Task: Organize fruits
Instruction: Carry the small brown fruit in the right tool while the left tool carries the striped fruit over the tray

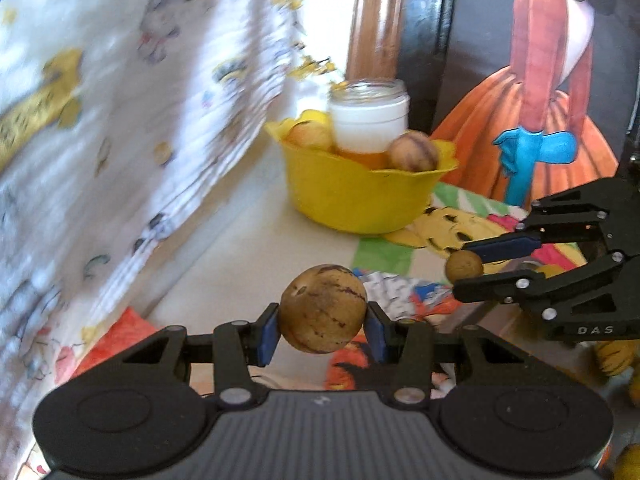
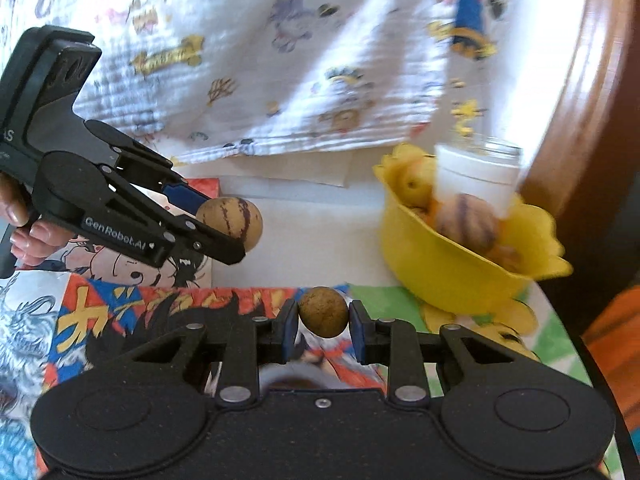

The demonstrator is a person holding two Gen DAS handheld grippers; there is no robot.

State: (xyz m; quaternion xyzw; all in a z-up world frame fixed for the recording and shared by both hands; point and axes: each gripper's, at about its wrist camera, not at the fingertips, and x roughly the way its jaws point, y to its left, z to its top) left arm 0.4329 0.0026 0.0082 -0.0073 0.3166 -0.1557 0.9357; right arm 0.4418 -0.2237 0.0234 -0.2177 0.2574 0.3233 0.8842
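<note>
My left gripper (image 1: 323, 328) is shut on a large tan fruit with purple streaks (image 1: 323, 308), held above the table; the right wrist view shows the same striped fruit (image 2: 232, 222) at the tip of the left gripper (image 2: 228, 232). My right gripper (image 2: 323, 320) is shut on a small round brown fruit (image 2: 323, 311), which also shows in the left wrist view as a small brown fruit (image 1: 464, 266) at the tip of the right gripper (image 1: 466, 266). A yellow bowl (image 1: 360, 196) stands farther back, holding several fruits and a white jar (image 1: 370, 120).
A cartoon-print cloth (image 1: 120, 120) hangs along the left and back. Colourful comic pictures (image 2: 120, 304) cover the table. A wooden post (image 1: 376, 20) and a picture of a figure in an orange dress (image 1: 540, 100) stand behind the bowl. A hand (image 2: 24, 224) holds the left gripper.
</note>
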